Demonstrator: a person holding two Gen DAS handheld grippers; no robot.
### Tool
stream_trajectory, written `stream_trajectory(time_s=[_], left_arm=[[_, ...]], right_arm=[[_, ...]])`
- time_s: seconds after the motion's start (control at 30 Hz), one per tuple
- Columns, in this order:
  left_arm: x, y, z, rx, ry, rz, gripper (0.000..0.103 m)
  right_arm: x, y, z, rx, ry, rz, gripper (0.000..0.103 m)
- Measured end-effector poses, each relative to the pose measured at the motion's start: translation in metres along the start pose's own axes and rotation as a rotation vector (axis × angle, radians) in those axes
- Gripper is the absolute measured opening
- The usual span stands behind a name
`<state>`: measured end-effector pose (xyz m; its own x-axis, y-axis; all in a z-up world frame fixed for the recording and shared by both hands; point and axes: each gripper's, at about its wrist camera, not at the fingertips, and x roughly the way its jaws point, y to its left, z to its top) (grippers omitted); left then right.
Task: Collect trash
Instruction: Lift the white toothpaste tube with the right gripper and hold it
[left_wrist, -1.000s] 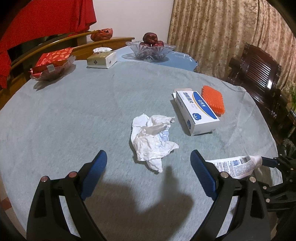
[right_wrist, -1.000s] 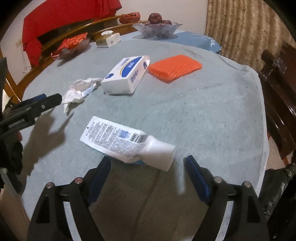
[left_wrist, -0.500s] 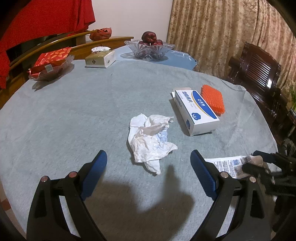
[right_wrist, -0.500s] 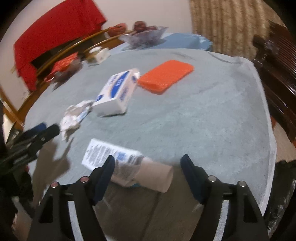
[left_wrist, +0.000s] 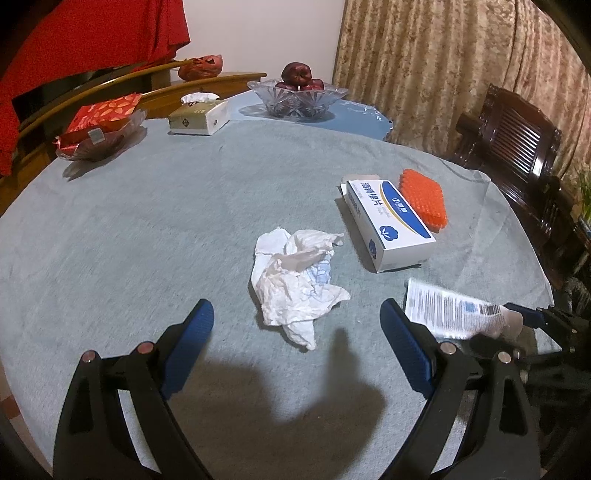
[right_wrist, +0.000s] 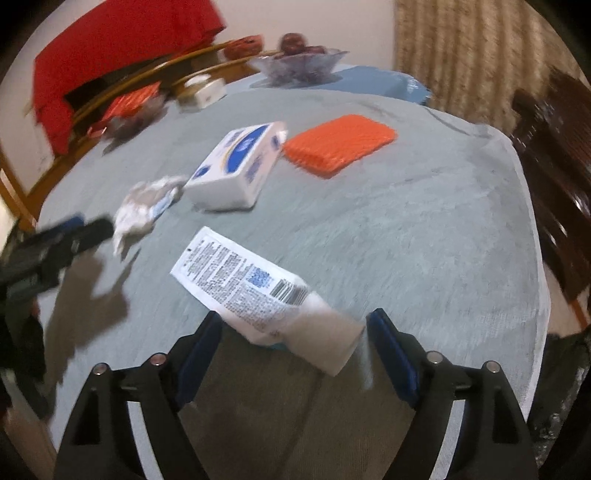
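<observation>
Blue-padded right tongs (right_wrist: 293, 347), open wide, straddle the empty tube (right_wrist: 258, 299) for pickup; my left tongs (left_wrist: 295, 347), open and empty, wait with crumpled tissue (left_wrist: 295, 280) at twelve o'clock.

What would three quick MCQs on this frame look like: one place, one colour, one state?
1. Where does the orange pad lie?
A. beside the blue-and-white box
B. in the glass bowl
C. under the tissue

2. What colour are the pads of the left gripper?
A. red
B. blue
C. yellow

3. How do the jaws of the right gripper stand?
A. shut on the box
B. shut and empty
C. open, cap end of the tube between them

Key: 1 A, the pad lies along the box's far side; 2 B, both pads show blue; 3 C, the jaws stand wide on either side of the cap, not visibly pressing on it.
</observation>
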<state>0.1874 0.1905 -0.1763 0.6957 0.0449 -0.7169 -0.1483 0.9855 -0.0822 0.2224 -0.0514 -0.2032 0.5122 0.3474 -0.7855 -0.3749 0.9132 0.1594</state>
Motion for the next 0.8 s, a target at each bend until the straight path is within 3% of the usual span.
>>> stream_trajectory(time_s=[0.17,0.37,0.53,0.63,0.8], left_arm=[[0.001,-0.001,-0.001,0.003,0.005,-0.004,0.089],[0.003,-0.002,-0.001,0.001,0.009,-0.006,0.089],[0.004,-0.003,-0.004,0.001,0.014,-0.007,0.089],[0.005,-0.004,-0.003,-0.002,0.017,-0.01,0.089],[0.002,-0.007,-0.002,0.016,0.007,-0.012,0.089]], right_arm=[[0.005,-0.008,0.007,0.069,-0.028,-0.02,0.08],[-0.003,-0.013,0.003,0.0,-0.004,0.084,0.082],[-0.011,-0.008,-0.009,-0.097,0.018,0.07,0.08],[-0.009,-0.005,-0.008,-0.107,0.016,0.042,0.068],[-0.012,-0.012,-0.008,-0.049,0.007,0.062,0.036]])
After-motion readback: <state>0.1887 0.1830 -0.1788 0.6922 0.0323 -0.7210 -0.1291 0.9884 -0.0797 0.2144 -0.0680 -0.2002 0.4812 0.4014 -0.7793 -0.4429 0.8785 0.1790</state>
